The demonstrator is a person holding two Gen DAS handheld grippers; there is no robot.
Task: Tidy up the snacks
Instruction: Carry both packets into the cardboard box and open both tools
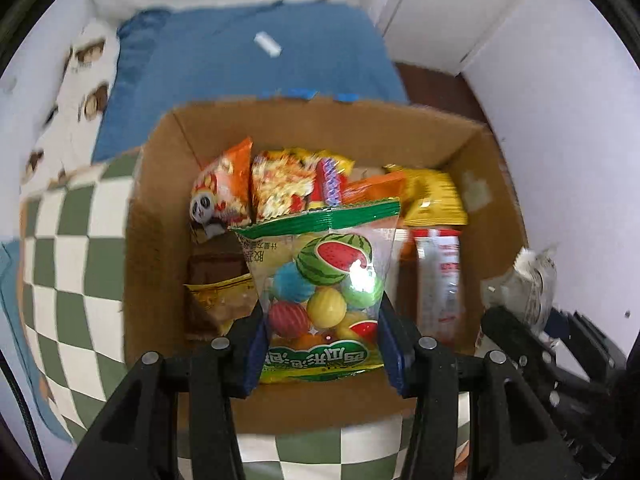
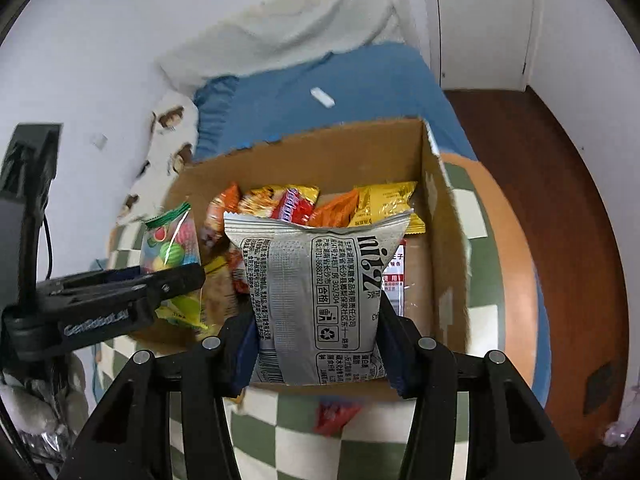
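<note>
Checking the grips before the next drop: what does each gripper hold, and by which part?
Left gripper clamps the watermelon gum bag across its lower end. Right gripper clamps the silver snack bag across its lower half.

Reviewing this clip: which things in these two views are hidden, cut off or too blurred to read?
- Left wrist view: box floor, hidden by snack packets and the watermelon candy bag.
- Left wrist view: silver packet, blurred and mostly cut off by the right gripper.
- Right wrist view: red packet on the checkered cloth, blurred and half behind the box edge.
</note>
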